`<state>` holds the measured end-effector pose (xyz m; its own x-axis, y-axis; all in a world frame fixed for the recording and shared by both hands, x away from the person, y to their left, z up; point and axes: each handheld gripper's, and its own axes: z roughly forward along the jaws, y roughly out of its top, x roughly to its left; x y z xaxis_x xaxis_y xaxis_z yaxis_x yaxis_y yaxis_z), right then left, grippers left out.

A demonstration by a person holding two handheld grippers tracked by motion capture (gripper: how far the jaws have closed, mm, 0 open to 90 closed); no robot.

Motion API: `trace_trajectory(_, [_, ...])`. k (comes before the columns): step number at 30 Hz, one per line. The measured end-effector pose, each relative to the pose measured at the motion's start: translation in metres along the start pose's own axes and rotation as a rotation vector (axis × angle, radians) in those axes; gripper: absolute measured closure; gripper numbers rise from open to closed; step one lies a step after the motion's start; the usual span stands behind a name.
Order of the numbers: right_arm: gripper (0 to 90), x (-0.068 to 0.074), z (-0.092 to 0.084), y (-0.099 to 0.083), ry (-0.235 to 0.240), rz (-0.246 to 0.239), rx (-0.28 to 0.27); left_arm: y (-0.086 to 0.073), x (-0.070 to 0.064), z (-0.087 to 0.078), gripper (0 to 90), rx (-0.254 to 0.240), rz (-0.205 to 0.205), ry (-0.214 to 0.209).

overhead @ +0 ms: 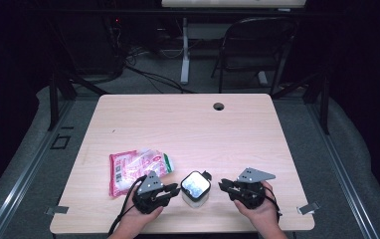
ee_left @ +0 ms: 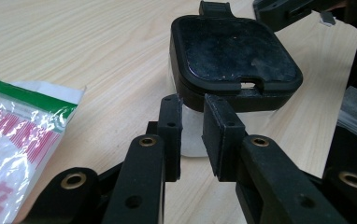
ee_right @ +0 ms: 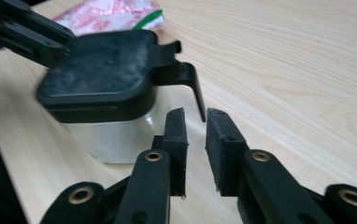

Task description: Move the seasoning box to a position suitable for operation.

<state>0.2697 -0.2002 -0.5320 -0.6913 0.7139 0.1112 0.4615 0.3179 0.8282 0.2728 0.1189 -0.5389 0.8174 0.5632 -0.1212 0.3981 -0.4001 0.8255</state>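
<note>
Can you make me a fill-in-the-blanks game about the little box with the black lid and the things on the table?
1. The container has a lid coloured ____.
2. It stands on the table between the left gripper and the ____ gripper.
3. The pink and white packet lies to the ____ of the container in the high view.
4. Nothing is between the left gripper's jaws; they are narrowly ____.

Missing words: black; right; left; open

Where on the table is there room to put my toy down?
The whole far half of the table, up to the cable hole, is bare. The near edge is crowded: the pink snack bag, the left gripper, the black-lidded container and the right gripper sit close together.
</note>
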Motion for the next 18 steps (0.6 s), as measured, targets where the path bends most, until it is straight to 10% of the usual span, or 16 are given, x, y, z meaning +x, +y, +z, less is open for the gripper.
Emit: trace_trajectory(18, [81.6,0.024,0.005,0.001,0.004,-0.036,0.017,0.0,-0.001,0.003,79.7,0.013,-0.007,-0.036])
